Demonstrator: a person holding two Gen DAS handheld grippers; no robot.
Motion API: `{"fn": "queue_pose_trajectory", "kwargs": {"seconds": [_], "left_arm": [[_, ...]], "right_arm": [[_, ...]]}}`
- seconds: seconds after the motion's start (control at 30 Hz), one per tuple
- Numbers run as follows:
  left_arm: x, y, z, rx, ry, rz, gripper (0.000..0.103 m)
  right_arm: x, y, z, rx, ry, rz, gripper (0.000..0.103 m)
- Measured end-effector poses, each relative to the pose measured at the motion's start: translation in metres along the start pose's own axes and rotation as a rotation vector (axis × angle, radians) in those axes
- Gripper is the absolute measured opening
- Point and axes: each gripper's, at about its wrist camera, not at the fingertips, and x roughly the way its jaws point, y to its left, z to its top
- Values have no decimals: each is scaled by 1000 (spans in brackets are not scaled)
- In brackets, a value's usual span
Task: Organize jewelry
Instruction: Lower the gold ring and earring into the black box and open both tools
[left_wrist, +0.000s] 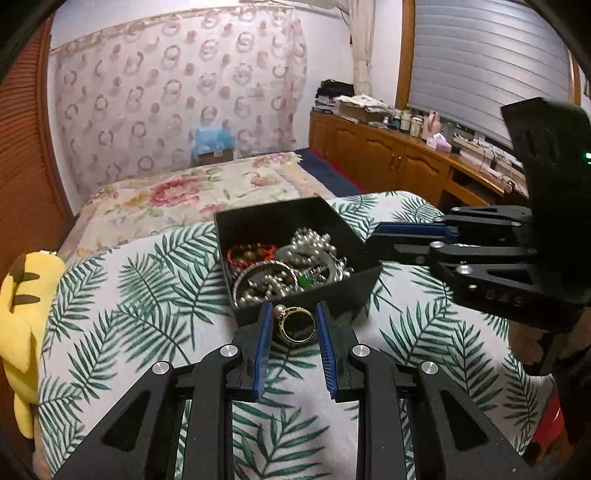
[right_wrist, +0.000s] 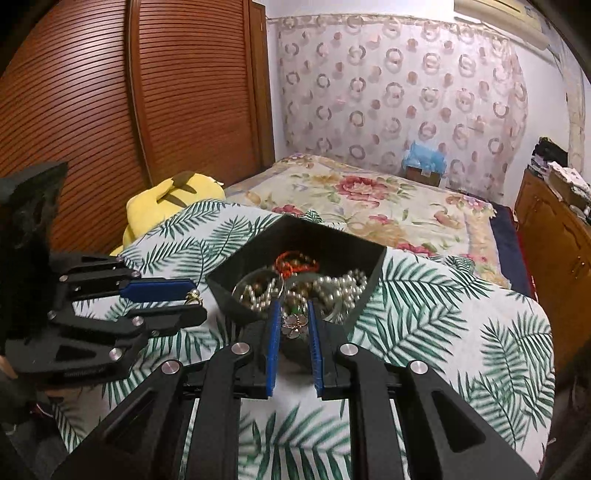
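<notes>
Your left claw (left_wrist: 291, 325) is clamped on a gold ring (left_wrist: 296, 324) with a small pearl at its top left, the ring standing upright between the two blue pads (left_wrist: 263, 343), just short of the near wall of the black box (left_wrist: 258, 218). In the right wrist view that same left claw (right_wrist: 192, 295) comes in from the left, ring (right_wrist: 194, 296) poking out at its tip, just beside the box's (right_wrist: 258, 247) left corner, not over the opening. Your right claw (right_wrist: 293, 325) is closed on a small flower-shaped piece (right_wrist: 291, 326), silver petals, looks like a brooch or earring, can't tell which; it sits at the near rim of the box. From the left wrist view the right claw (left_wrist: 373, 236) reaches in from the right at the box's right edge; the piece it grips isn't visible there. The box rests on a leaf-print cover (left_wrist: 147, 295) on the bed and holds a heap: pearl strand (left_wrist: 314, 243), red-and-brown bead bracelet (left_wrist: 251, 254), a round bangle (left_wrist: 266, 277) around more beads, something green (left_wrist: 303, 282). Yellow plush toy (left_wrist: 26, 317) lies at the cover's left edge. Floral bedspread (left_wrist: 192, 192) beyond the box, wooden cabinets (left_wrist: 388, 155) along the right wall.
</notes>
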Motion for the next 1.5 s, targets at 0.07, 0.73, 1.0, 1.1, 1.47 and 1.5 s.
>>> {"fn": "queue_pose_trajectory", "kwargs": {"seconds": [0.07, 0.73, 1.0, 1.1, 1.47, 1.5], "left_arm": [[0, 3, 4, -1, -6, 6, 22], [40, 23, 40, -42, -6, 18, 22], [64, 26, 52, -53, 10, 36, 22], [69, 27, 55, -56, 10, 44, 22], [58, 33, 59, -89, -11, 87, 76], [56, 33, 58, -89, -13, 97, 82]], "right_arm": [[8, -1, 5, 14, 1, 6, 17], [19, -29, 11, 79, -32, -21, 34], [10, -51, -3, 130, -28, -69, 34], [10, -55, -7, 139, -24, -79, 34], [2, -57, -12, 165, -51, -123, 55], [0, -57, -12, 169, -59, -135, 60]]}}
